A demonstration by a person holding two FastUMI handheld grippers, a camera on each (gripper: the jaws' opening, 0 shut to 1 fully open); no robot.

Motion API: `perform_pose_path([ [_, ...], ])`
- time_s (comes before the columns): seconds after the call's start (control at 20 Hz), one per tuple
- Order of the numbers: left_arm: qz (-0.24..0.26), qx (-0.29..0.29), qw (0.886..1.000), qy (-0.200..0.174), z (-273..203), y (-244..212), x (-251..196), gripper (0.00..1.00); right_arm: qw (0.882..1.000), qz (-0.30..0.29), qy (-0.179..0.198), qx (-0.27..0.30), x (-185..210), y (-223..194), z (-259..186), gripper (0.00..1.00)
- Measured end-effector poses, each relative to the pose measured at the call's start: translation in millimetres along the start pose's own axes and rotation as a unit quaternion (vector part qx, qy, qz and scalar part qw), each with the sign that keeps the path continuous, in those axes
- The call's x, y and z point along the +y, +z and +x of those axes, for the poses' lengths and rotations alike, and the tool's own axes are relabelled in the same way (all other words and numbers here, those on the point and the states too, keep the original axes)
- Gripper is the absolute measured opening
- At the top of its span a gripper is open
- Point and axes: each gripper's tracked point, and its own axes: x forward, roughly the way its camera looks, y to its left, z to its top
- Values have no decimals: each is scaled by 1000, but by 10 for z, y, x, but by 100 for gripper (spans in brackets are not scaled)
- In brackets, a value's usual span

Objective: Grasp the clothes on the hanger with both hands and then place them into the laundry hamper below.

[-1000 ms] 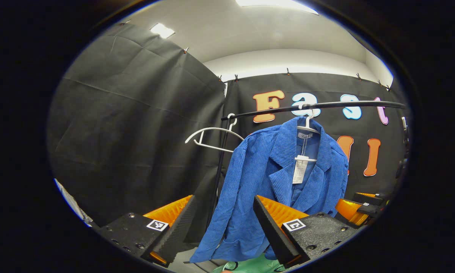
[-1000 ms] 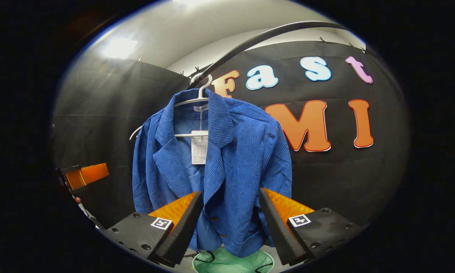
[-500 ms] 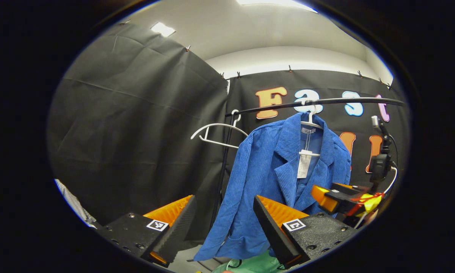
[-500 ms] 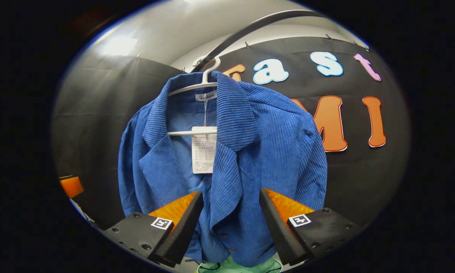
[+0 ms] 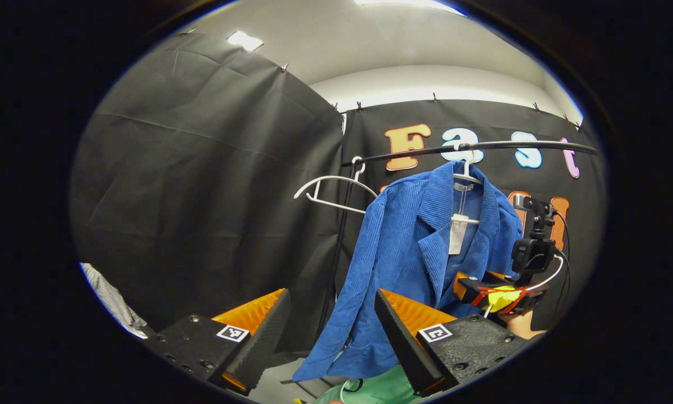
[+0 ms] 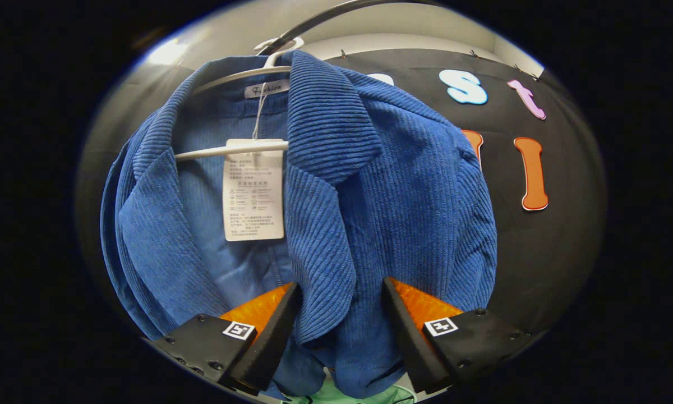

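Black cloth walls close off the booth, and a dark rail point(image 5: 482, 148) runs across its top. From that rail we see a blue corduroy jacket point(image 5: 420, 247) hanging on a white hanger point(image 6: 230, 150), with a paper tag point(image 6: 254, 191) dangling inside the open collar. An empty white hanger point(image 5: 336, 191) hangs beside it on the same rail. Below the jacket's hem a green laundry hamper point(image 5: 378, 390) shows at the bottom of the left gripper view.

Our left gripper point(image 5: 331, 331) is well back from the jacket, its fingers apart and holding nothing. Our right gripper point(image 6: 339, 331) is close up to the jacket's front, fingers spread wide with the lapel hanging between them, not pressed by either finger. In the left gripper view we see it against the jacket's right side, with a hand point(image 5: 519, 324) under it.
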Motion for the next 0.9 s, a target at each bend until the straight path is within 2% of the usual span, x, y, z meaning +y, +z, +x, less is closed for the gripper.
perform_pose_path([
  [0.05, -1, 5, 1000, -3, 0, -29, -6, 95, 1000, -3, -3, 6, -87, -22, 18, 89],
  [0.15, -6, 9, 1000, -14, -29, -43, -36, 95, 1000, 9, -9, 21, -290, -59, -53, 60],
  [0.2, -6, 8, 1000, -21, -46, -31, -62, 92, 1000, 19, -6, 20, -361, -27, -118, 45],
  [0.3, -4, 6, 999, -35, 22, -31, -185, 92, 1000, 24, -6, 15, -512, 53, -256, 16],
  [0.4, -5, 6, 998, -58, 118, -29, -392, 92, 999, 36, 2, 7, -612, 177, -469, 14],
  [0.5, -11, 1, 996, -87, 237, 5, -641, 92, 998, 55, 16, -14, -693, 359, -770, 8],
  [0.55, -15, 0, 995, -103, 293, 15, -773, 92, 998, 61, 23, -25, -722, 458, -934, 12],
  [0.7, -21, 3, 989, -146, 466, -20, -1174, 95, 996, 51, 43, -59, -833, 778, -1244, 3],
  [0.75, -18, 4, 987, -157, 530, -26, -1301, 92, 997, 38, 43, -59, -895, 829, -1313, 8],
  [0.8, -15, 4, 986, -166, 624, -46, -1421, 92, 996, 32, 49, -63, -934, 896, -1357, 8],
  [0.85, -13, 0, 985, -170, 704, -31, -1510, 92, 995, 31, 57, -70, -928, 996, -1433, 3],
  [0.9, -12, -8, 986, -165, 771, -4, -1589, 92, 994, 28, 66, -78, -926, 1084, -1489, 8],
])
